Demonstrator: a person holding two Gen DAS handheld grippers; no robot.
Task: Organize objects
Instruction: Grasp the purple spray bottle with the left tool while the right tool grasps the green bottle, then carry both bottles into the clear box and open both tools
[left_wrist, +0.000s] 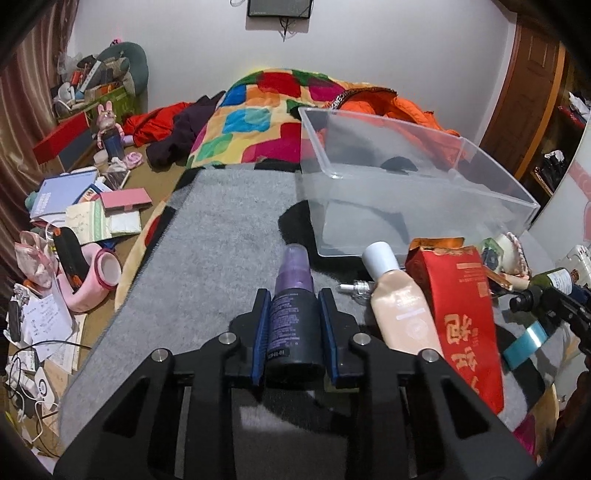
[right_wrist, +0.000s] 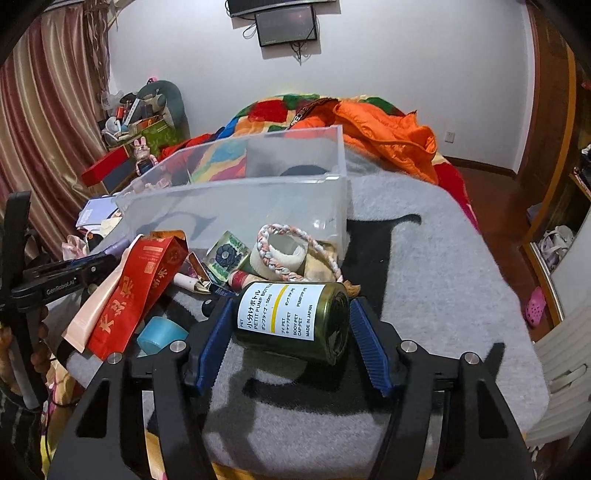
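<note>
My left gripper (left_wrist: 294, 301) is shut on a dark purple spray bottle (left_wrist: 293, 317), cap pointing forward, over the grey mat (left_wrist: 207, 240). The clear plastic bin (left_wrist: 406, 184) stands ahead to the right, empty. My right gripper (right_wrist: 291, 314) is open around a dark green pump bottle (right_wrist: 295, 321) with a white label, lying on its side; the pads stand apart from it. A beige tube (left_wrist: 399, 306), a red pouch (left_wrist: 465, 321), a blue tape roll (right_wrist: 160, 334) and a braided ring on a white cup (right_wrist: 284, 254) lie in a pile beside the bin (right_wrist: 236, 195).
The mat covers a bed with a colourful quilt (left_wrist: 251, 110) and an orange jacket (right_wrist: 388, 136). A cluttered side table (left_wrist: 85, 206) with books, papers and a pink cup is at the left. A white chair (right_wrist: 561, 376) is at the right.
</note>
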